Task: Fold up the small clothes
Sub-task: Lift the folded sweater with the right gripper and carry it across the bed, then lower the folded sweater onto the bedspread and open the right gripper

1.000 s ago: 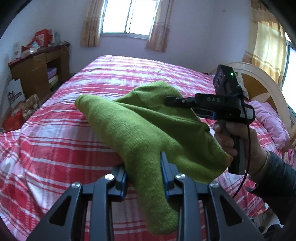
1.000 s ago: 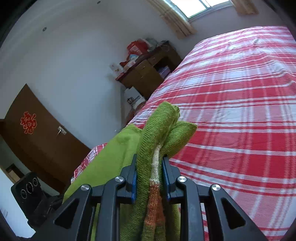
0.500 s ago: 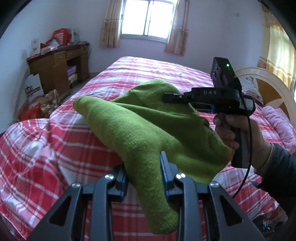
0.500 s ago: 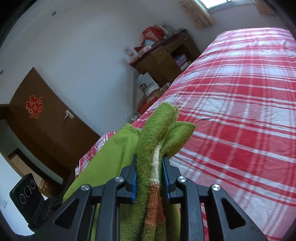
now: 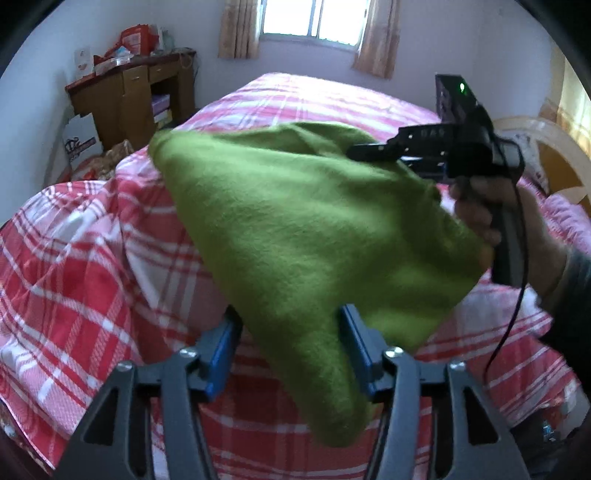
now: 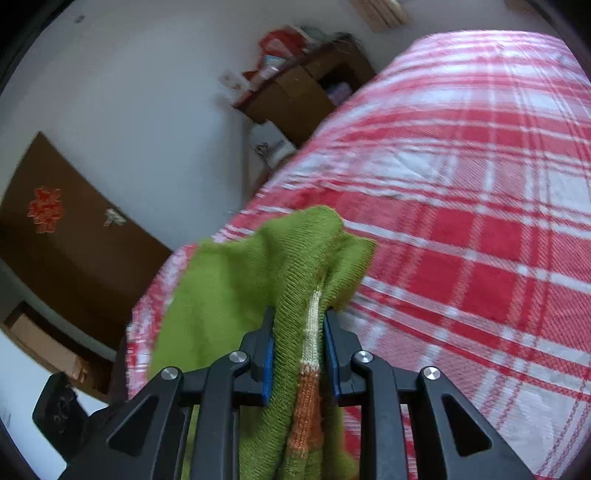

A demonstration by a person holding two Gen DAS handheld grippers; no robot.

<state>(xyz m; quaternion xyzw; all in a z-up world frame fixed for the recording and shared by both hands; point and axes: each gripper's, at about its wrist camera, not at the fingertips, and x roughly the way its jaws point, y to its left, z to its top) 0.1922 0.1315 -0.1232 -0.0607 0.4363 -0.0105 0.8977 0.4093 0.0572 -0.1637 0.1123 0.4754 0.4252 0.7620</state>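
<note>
A small green knit garment (image 5: 306, 221) hangs in the air over the red-and-white plaid bed (image 5: 81, 266), stretched between both grippers. My left gripper (image 5: 288, 332) has its blue pads wider apart, with the green cloth draped between them. My right gripper (image 6: 299, 332) is shut on a bunched edge of the garment (image 6: 291, 266), where a cream and orange knit stripe (image 6: 308, 369) shows. The right gripper also shows in the left wrist view (image 5: 373, 151), held by a hand at the right.
A brown wooden desk (image 5: 129, 99) with clutter stands left of the bed under a window (image 5: 310, 18). A brown door (image 6: 70, 251) with a red ornament is on the wall. A curved headboard (image 5: 543, 147) and pink bedding lie at the right.
Both grippers swung left and lower toward the bed with the garment. The left gripper's pads have spread wider apart; the cloth still hangs between them. The right stays clamped.
</note>
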